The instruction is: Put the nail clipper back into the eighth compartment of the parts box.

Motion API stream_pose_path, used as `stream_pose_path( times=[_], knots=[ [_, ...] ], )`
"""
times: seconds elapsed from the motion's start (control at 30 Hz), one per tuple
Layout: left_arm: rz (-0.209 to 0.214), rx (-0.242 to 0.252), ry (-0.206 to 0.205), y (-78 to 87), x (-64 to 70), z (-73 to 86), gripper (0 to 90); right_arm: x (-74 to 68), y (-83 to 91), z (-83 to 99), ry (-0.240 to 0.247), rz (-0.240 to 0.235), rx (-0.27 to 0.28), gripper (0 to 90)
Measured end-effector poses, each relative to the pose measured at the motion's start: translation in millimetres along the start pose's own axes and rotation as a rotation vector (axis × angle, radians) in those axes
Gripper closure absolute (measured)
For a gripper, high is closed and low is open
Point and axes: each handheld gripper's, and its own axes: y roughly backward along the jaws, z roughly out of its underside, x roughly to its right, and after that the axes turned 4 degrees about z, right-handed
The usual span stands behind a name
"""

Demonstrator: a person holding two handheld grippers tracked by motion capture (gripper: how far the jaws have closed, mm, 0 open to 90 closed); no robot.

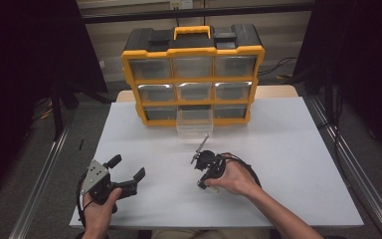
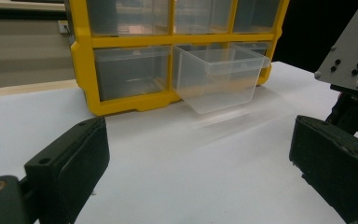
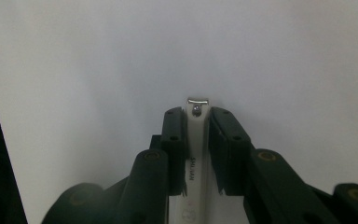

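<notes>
So the nail clipper (image 3: 195, 140) is pinched flat between the right tongs (image 3: 197, 116), with its metal tip poking out just past the jaw ends, above the white counter (image 1: 288, 164). From above, the right hand (image 1: 231, 178) angles those tongs toward the pulled-out clear drawer (image 1: 194, 120) of the yellow organizer (image 1: 194, 74). The left tongs (image 1: 127, 172) are spread wide and empty, held low near the counter's front-left.
</notes>
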Motion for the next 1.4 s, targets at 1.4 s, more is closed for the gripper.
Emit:
stream_pose_path(
  times=[1.4],
  knots=[
    [0.002,-0.013,0.012,-1.5,-0.8,1.8,4.4,13.5,34.6,16.9,-0.022,-0.001,0.229,78.1]
  ],
)
